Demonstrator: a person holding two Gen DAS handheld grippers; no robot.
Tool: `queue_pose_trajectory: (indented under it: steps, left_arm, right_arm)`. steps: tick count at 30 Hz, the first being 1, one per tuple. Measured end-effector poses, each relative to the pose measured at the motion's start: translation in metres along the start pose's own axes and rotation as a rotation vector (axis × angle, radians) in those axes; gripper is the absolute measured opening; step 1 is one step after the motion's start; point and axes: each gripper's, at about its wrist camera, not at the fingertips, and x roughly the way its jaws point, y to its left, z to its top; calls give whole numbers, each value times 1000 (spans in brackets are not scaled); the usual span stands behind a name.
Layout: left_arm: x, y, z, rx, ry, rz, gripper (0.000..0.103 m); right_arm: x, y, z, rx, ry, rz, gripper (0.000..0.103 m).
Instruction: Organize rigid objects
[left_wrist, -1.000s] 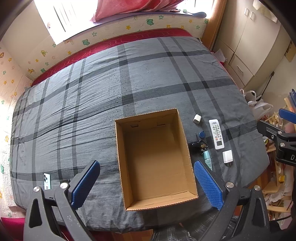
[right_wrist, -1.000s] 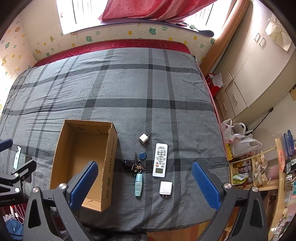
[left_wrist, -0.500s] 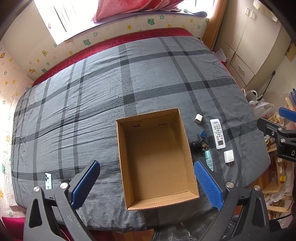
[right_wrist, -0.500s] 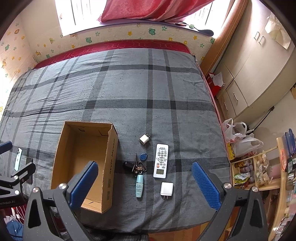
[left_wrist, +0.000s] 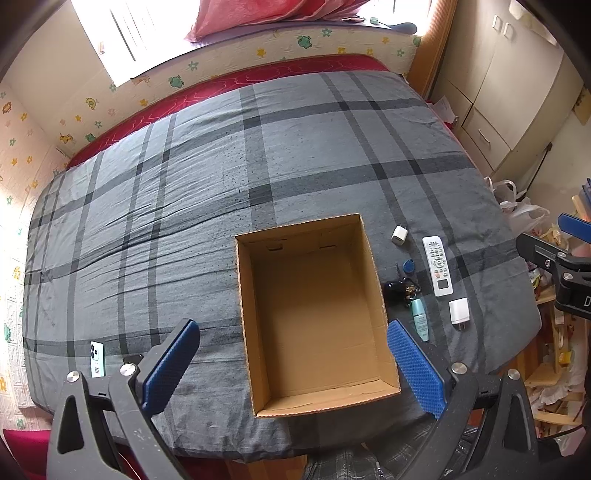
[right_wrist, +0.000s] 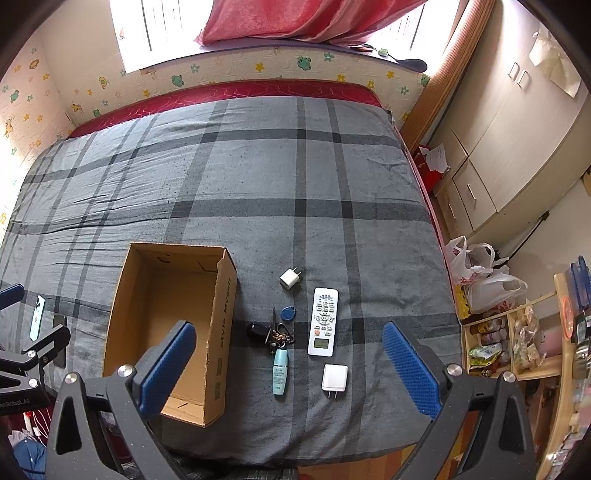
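Left hand-held gripper (left_wrist: 291, 363) jaws wide apart, empty; right hand-held gripper (right_wrist: 290, 365) likewise.

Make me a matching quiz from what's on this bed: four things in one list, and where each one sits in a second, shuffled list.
Things:
1. phone
2. remote
3. tube
4. small charger

Places:
A. just right of the blue tag
B. farthest of the loose items from the near edge
C. alone, left of the box
D. just nearer than the keys

Pairs: 1-C, 2-A, 3-D, 4-B
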Motion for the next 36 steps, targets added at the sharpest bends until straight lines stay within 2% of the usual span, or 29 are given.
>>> queue_pose_trajectory:
  steps: [11, 14, 19, 26, 33, 36]
  left_arm:
    - [9, 15, -3, -2, 2, -27, 103]
    - [14, 19, -3, -1, 5, -19, 103]
    - [25, 27, -7, 9, 3, -34, 103]
    - [62, 45, -15, 15, 27, -61, 103]
    - [101, 59, -22, 33, 30, -49, 103]
    - [123, 62, -26, 46, 56, -50, 103]
  right_arm:
    - [0, 6, -3, -1, -6, -10, 103]
    - [-1, 5, -4, 27, -5, 20, 103]
    - [-4, 3, -6, 67, -15, 13, 103]
    - [-2, 6, -20, 70, -21, -76, 103]
    - [15, 7, -31, 115, 14, -85, 103]
    - [20, 11, -35, 107, 26, -89, 103]
